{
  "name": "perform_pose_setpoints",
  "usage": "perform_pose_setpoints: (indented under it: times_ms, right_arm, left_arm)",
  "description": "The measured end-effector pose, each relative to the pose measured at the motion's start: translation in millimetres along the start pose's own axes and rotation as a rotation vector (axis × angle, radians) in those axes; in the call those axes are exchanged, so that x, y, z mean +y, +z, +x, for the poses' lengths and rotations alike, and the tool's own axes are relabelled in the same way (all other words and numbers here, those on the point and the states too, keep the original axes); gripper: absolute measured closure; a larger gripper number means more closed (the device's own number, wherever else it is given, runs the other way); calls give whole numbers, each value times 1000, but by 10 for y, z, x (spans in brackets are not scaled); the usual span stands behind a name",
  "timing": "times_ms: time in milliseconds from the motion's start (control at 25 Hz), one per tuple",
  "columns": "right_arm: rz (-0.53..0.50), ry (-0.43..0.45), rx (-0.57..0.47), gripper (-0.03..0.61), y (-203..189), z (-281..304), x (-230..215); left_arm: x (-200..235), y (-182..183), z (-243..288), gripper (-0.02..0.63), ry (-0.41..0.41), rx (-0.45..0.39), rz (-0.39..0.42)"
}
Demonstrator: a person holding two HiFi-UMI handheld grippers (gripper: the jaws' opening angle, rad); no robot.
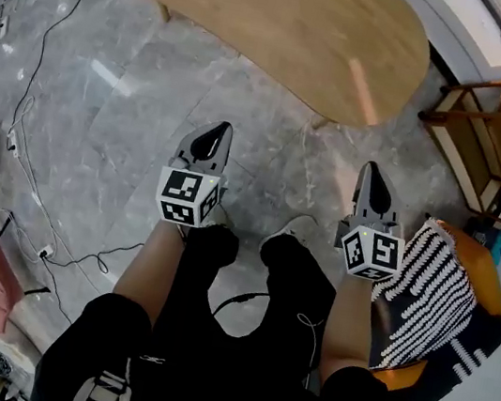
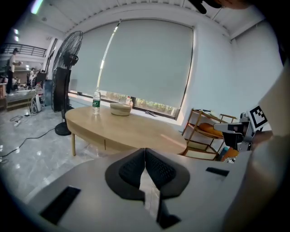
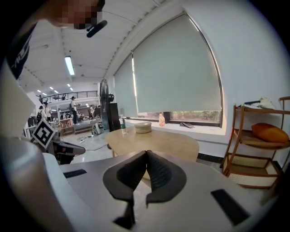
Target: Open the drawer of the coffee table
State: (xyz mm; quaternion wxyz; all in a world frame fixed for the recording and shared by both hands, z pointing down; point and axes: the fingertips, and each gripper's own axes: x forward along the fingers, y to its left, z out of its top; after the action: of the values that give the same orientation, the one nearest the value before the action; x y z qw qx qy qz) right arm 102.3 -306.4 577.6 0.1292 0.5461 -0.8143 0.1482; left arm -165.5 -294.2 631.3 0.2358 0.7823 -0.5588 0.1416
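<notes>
Knees [image 1: 237, 335] in black fill the bottom of the head view, so the person seems to be crouching on the floor. The coffee table [image 1: 281, 19] stands ahead, well apart from both tools. Its drawer [image 2: 120, 146] is probably the panel beside the seam in the near side; no handle shows. A bottle [image 2: 96, 101] and a bowl [image 2: 121, 108] sit near the tabletop's far edge. The left gripper [image 1: 214, 134] and the right gripper [image 1: 374, 173] have jaws pressed together on nothing. This looks like the approach step. Next, one gripper must reach that panel, part its jaws, find a grip and pull it out.
</notes>
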Motion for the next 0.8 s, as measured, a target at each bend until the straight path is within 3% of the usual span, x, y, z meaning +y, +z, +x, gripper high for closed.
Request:
perform_pose_setpoints:
  times_ms: [160, 360, 520, 800]
  right_arm:
    - [-87, 0, -28, 563, -753, 258, -226]
    - [-153, 31, -130, 563, -1357, 593, -402]
    - [-198, 64, -196, 563, -1576, 733, -614]
    - [-126, 116, -179, 563, -1757, 925, -763]
  left_arm:
    - [177, -614, 525, 591, -38, -88, 13]
    - [388, -1216, 1145, 591, -94, -213, 2]
    - [442, -1383, 1461, 591, -163, -309, -96]
    - [556, -1440, 1594, 591, -231, -299, -227]
